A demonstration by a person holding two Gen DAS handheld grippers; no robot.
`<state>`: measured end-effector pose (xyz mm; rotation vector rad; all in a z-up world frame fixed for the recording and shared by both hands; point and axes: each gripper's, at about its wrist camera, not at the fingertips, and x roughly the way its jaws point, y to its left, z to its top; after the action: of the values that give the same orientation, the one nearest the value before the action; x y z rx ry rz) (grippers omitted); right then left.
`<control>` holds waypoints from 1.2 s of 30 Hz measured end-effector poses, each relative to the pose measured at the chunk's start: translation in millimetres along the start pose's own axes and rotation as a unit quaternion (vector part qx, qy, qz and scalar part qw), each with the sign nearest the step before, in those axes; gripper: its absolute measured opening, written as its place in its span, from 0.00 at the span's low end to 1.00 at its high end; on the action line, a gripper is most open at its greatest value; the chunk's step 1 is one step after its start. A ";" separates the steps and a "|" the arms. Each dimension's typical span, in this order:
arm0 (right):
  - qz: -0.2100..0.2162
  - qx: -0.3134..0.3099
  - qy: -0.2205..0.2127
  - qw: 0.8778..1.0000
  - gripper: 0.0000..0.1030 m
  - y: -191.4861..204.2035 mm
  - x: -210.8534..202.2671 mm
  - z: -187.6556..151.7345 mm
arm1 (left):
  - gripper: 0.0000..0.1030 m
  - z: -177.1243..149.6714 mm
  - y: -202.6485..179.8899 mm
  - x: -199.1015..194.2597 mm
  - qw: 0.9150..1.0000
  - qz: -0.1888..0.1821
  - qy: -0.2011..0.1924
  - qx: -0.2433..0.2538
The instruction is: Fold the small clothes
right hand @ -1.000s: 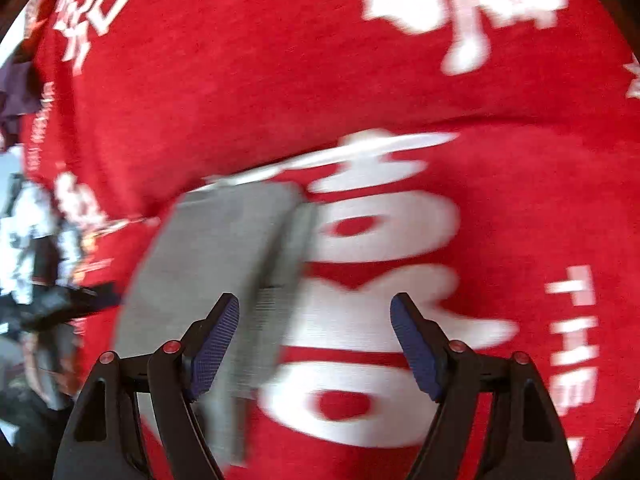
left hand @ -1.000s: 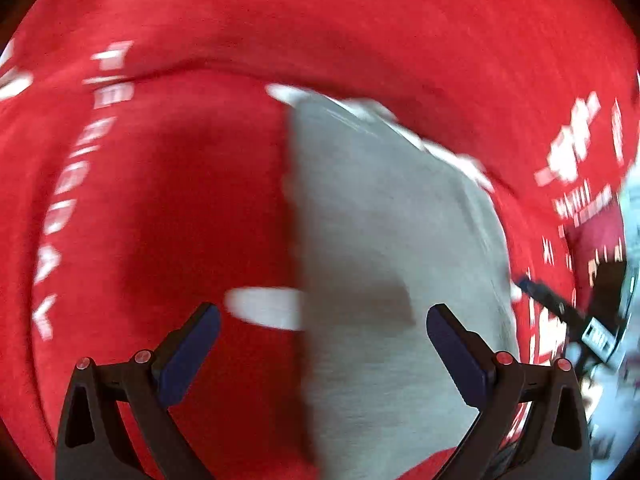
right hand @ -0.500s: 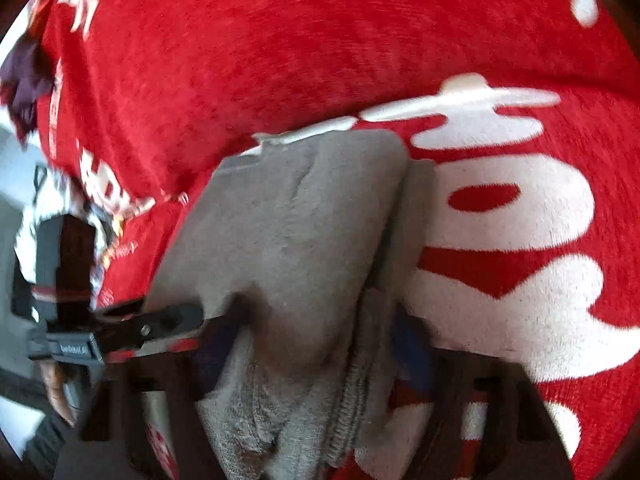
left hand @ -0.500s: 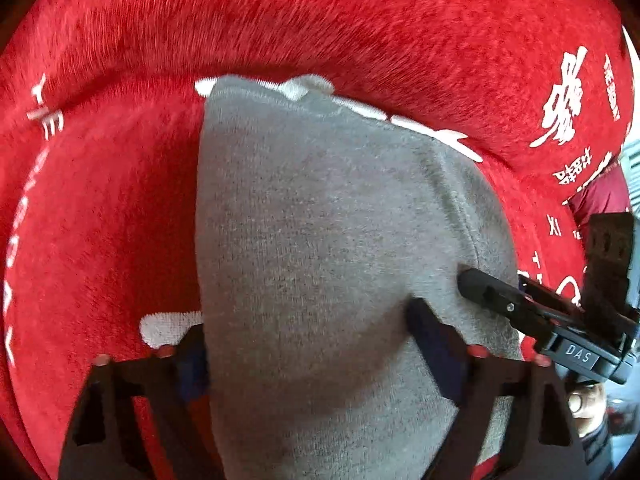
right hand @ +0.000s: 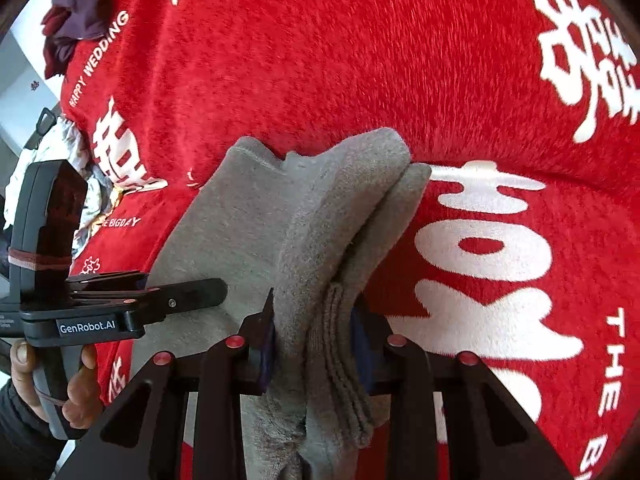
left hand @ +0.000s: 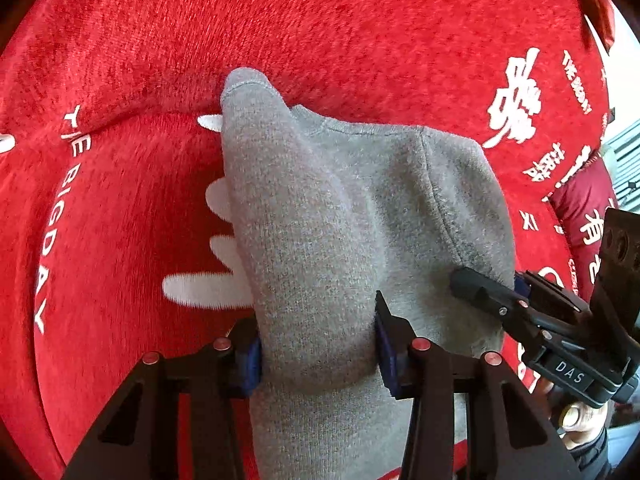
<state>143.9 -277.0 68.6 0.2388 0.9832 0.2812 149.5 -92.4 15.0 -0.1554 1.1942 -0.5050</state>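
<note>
Both grippers have just been closing, and each now has grey cloth between its jaws. A second ago they hung wide open over the red blanket (left hand: pixel 360 32) with the grey garment (left hand: pixel 340 208) lying flat below; now the left gripper (left hand: pixel 316 344) is clenched on a bunched fold of that garment, blue pads pressed into the knit on both sides, and the right gripper (right hand: pixel 312 336) is clamped on a thicker stack of layers, ribbed hem included. The garment (right hand: pixel 248 224) no longer lies flat: its near edge is lifted and tented, while the far edge, with a stitched seam and one pointed corner, rests on the blanket near a crease in the red cloth, between the white printed characters. In the left view the right gripper's finger (left hand: pixel 480 288) reaches the garment's right edge; in the right view the left gripper's finger (right hand: pixel 188 292) lies across its left part, with the person's hand (right hand: pixel 76 384) on the handle. A dark pile of clothes (right hand: pixel 76 24) sits at the blanket's far left corner. My reading is that the grasp is done on both near corners and the fold itself comes next, most likely by carrying the near edge over toward the far one. The right side holds more layers than the left, so the fold could land uneven.
</note>
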 end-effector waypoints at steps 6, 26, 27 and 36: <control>-0.009 -0.013 -0.004 1.000 0.34 19.4 -42.1 -21.0 | 0.45 -32.0 -7.2 -32.1 1.000 -0.004 0.002 0.017; -0.023 0.024 0.037 0.999 0.34 21.7 -37.4 -116.0 | 0.54 -134.5 9.3 -15.0 1.000 0.011 -0.001 0.013; -0.020 0.036 0.039 0.998 0.34 14.1 -35.8 -117.1 | 0.61 -135.0 11.3 -14.4 1.000 0.009 -0.002 0.010; -0.059 0.082 0.035 0.994 0.64 -9.4 -48.8 -122.0 | 0.81 -144.3 30.4 -44.3 0.998 0.048 -0.029 -0.004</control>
<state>16.7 -293.7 38.6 0.3203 1.0869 0.1008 14.0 -24.5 -12.6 -0.1176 1.1420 -0.4090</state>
